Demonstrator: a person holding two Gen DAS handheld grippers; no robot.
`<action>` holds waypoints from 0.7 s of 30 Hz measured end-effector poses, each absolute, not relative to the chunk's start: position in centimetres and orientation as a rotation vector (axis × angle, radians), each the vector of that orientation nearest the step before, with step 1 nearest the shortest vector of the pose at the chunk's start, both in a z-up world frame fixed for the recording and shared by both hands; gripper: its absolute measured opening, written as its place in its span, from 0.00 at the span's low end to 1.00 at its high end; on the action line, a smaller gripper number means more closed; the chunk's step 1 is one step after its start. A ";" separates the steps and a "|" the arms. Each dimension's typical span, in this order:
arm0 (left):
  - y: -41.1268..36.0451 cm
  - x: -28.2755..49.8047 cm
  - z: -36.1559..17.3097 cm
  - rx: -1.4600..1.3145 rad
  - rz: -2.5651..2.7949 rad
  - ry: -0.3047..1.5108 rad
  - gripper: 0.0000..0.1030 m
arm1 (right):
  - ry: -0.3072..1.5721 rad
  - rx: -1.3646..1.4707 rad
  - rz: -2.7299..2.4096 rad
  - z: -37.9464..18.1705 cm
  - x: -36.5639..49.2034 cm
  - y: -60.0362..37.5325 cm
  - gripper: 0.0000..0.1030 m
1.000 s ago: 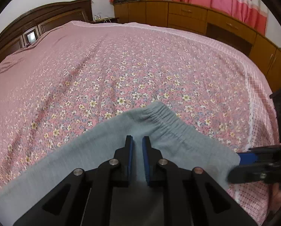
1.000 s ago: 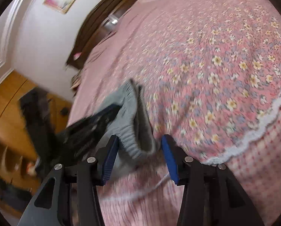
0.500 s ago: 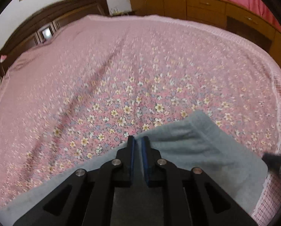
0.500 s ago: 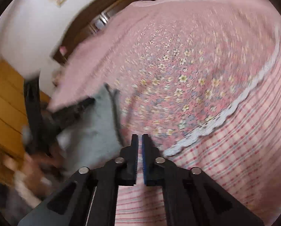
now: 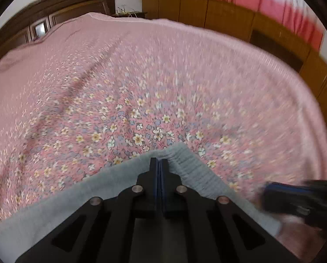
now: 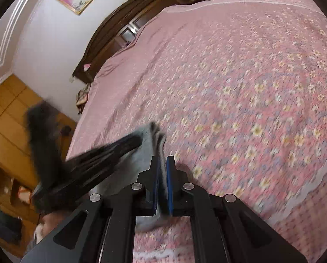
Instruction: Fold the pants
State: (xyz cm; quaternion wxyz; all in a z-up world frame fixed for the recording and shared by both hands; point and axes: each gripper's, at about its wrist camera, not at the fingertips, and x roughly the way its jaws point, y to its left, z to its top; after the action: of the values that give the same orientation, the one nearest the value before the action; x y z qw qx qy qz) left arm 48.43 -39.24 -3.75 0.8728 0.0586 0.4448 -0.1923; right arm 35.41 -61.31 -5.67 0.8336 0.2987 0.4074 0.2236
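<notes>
Grey pants (image 5: pixel 110 186) lie near the front edge of a pink flowered bedspread (image 5: pixel 154 83). My left gripper (image 5: pixel 159 162) is shut on the pants' elastic waistband, near its far corner. My right gripper (image 6: pixel 161 161) is shut on the waistband's other end (image 6: pixel 151 146), with grey cloth between its blue pads. In the left wrist view the right gripper (image 5: pixel 294 197) shows blurred at the lower right. In the right wrist view the left gripper (image 6: pixel 93 160) shows blurred at the left, above the pants.
A dark wooden headboard (image 5: pixel 53 19) stands at the far end of the bed. Wooden cabinets (image 5: pixel 229 19) and a red curtain (image 5: pixel 273 2) run along the far right wall. The bedspread's lace border (image 6: pixel 305 195) marks the near edge.
My right gripper went from open around the waistband to shut on it. My left gripper shut fully on the cloth. Both views have shifted and blurred, and the waistband has moved across the bed.
</notes>
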 end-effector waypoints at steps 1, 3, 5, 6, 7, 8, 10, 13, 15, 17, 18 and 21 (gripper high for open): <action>-38.1 47.7 -2.8 0.091 -0.417 0.921 0.04 | 0.840 0.645 0.483 -5.2 35.5 -61.2 0.08; -36.2 45.9 -1.3 0.084 -0.407 0.901 0.16 | 0.787 0.652 0.541 -3.8 35.2 -59.3 0.08; -33.6 43.2 0.4 0.097 -0.405 0.868 0.27 | 0.754 0.633 0.667 -2.6 34.3 -55.7 0.08; -31.4 41.5 1.3 0.103 -0.402 0.845 0.30 | 0.767 0.618 0.724 -2.5 33.9 -53.5 0.08; -29.9 40.5 1.7 0.105 -0.383 0.838 0.30 | 0.806 0.576 0.742 -2.4 33.2 -50.9 0.07; -27.8 39.4 2.0 0.085 -0.350 0.837 0.30 | 0.839 0.526 0.722 -2.5 32.7 -49.2 0.06; -25.5 38.0 2.1 0.046 -0.313 0.866 0.30 | 0.890 0.448 0.673 -3.7 31.7 -46.6 0.05; -23.5 36.6 0.5 0.058 -0.279 0.911 0.30 | 1.056 0.559 0.534 -8.8 31.9 -48.2 0.00; -22.4 35.0 -0.9 0.053 -0.254 0.928 0.30 | 1.053 0.709 0.585 -9.4 32.3 -49.7 0.01; -21.7 34.1 -2.3 0.038 -0.235 0.948 0.29 | 0.931 0.730 0.600 -7.9 32.7 -50.6 0.02; -21.4 33.9 -3.2 0.042 -0.229 0.961 0.29 | 0.869 0.701 0.600 -6.9 32.7 -50.9 0.02; -20.9 32.2 -3.2 0.025 -0.221 0.932 0.29 | 0.867 0.611 0.615 -6.5 34.4 -49.7 0.02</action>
State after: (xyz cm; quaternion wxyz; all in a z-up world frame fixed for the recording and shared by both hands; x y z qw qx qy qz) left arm 32.19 -20.89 -3.25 0.8874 0.0118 0.4484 -0.1062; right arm 34.38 -49.73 -6.47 0.8180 0.2866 0.4067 0.2886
